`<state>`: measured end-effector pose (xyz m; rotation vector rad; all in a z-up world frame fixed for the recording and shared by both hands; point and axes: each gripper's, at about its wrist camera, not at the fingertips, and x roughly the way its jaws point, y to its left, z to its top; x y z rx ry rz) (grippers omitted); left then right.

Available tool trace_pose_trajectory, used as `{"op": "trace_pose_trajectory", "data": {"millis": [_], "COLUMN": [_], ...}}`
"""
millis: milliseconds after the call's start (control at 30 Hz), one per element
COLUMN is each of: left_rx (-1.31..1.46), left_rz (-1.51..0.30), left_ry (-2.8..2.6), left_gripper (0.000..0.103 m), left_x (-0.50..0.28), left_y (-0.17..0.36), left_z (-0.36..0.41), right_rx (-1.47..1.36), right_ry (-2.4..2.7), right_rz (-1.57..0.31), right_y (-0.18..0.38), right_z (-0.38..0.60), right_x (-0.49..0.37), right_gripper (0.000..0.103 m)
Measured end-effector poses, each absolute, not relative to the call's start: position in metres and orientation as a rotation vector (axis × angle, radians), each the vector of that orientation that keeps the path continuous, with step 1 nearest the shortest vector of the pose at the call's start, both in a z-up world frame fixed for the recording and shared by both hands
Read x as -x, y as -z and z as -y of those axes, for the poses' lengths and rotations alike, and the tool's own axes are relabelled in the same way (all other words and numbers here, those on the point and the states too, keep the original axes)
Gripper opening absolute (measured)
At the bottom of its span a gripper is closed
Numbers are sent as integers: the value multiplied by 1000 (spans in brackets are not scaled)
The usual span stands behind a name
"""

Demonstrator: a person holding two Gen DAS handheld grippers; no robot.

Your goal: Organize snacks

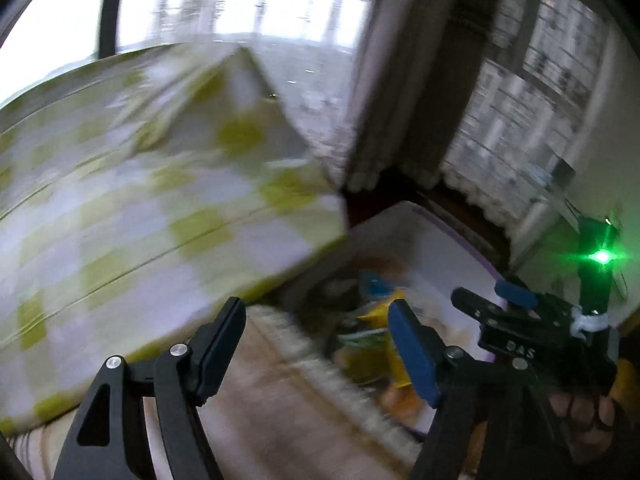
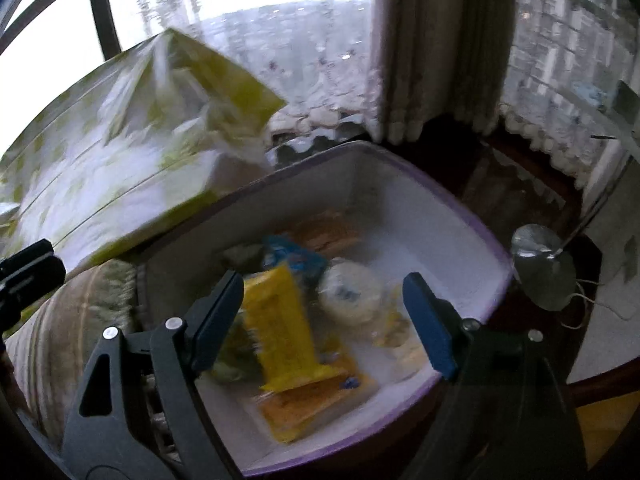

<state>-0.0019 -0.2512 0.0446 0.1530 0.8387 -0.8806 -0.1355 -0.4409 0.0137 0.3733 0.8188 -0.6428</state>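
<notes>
Left wrist view: the left claw (image 1: 316,344) stands released, nothing between its jaws. It hangs over the near end of a bed edge, with the green-and-white checked quilt (image 1: 160,184) heaped to the left and far. Right of it sits the white bin with a purple rim (image 1: 452,236), snack packets blurred inside. The right claw (image 1: 486,300) shows at far right, a gloved hand (image 1: 580,412) gripping its handle. To do this step well, I judge the left claw should swing right over the rim before dropping, keeping clear of the quilt's overhanging corner and of the other claw.

Right wrist view: the right claw (image 2: 324,316) is also released and empty, poised above the bin. Under it lie a long yellow snack packet (image 2: 288,332), a blue packet (image 2: 296,258) further off, and a pale round wrapped snack (image 2: 352,292) to the right. The yellow packet looks the easiest pick, probably across its narrow width. The bin's right wall and far corner leave open room; the quilt crowds the left, and a metal lamp base (image 2: 540,268) stands just beyond the right rim.
</notes>
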Motion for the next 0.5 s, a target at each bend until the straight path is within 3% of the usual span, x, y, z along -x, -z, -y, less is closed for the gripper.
{"op": "trace_pose_trajectory", "data": {"millis": [500], "left_rx": [-23], "left_rz": [-899], "left_ry": [256], "left_gripper": [75], "left_x": [-23], "left_y": [-29], "left_z": [25], "right_rx": [-251], "right_ry": [118], "right_rz": [-878], "right_y": [-31], "right_z": [255], "right_x": [30], "right_gripper": [87]}}
